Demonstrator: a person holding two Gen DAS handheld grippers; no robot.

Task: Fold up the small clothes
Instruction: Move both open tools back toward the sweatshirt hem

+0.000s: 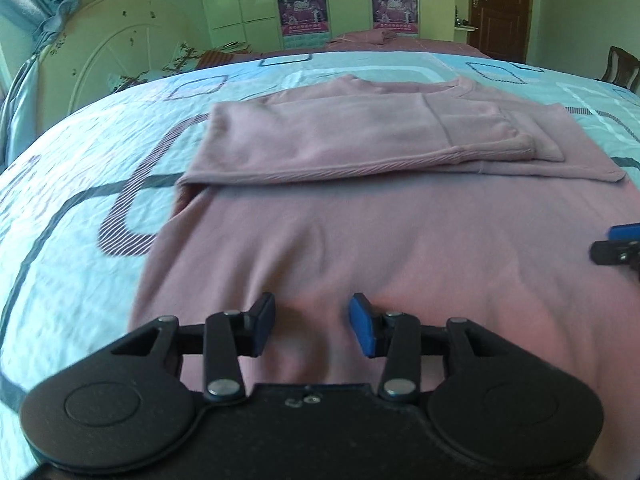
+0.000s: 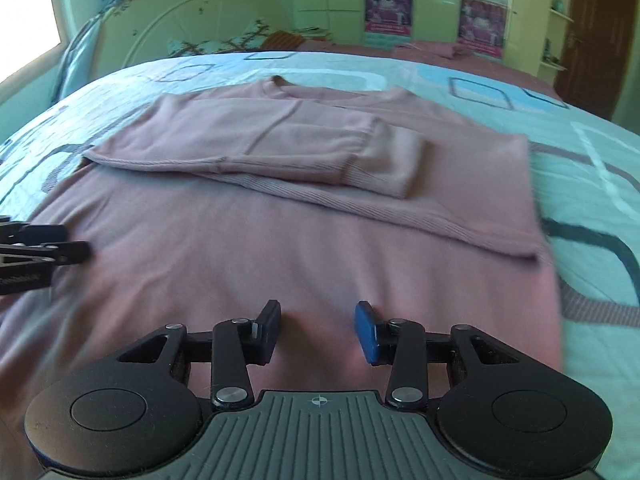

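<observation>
1 pink sweatshirt (image 1: 360, 232) lying flat on bed w/ blue patterned bedsheet (image 1: 80, 184); far part w/ 2 sleeves folded across body, ribbed cuffs (image 2: 384, 176) overlapping on the right. 2 grippers hovering over near half of garment. Left gripper (image 1: 312, 328): fingers standing apart, nothing between, blue pads (image 1: 362, 330) showing. Right gripper (image 2: 318, 332): fingers also spreading apart, gripping nothing. 2nd pink garment (image 1: 378, 36) sitting bunched at far side of bed. 2 posters (image 1: 302, 4) hanging on wardrobe doors; 1 brown door (image 1: 500, 8) at right.

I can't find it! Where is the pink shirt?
The pink shirt lies flat on the blue bedspread, just ahead of both open claws, sleeves folded across its far half.
</observation>
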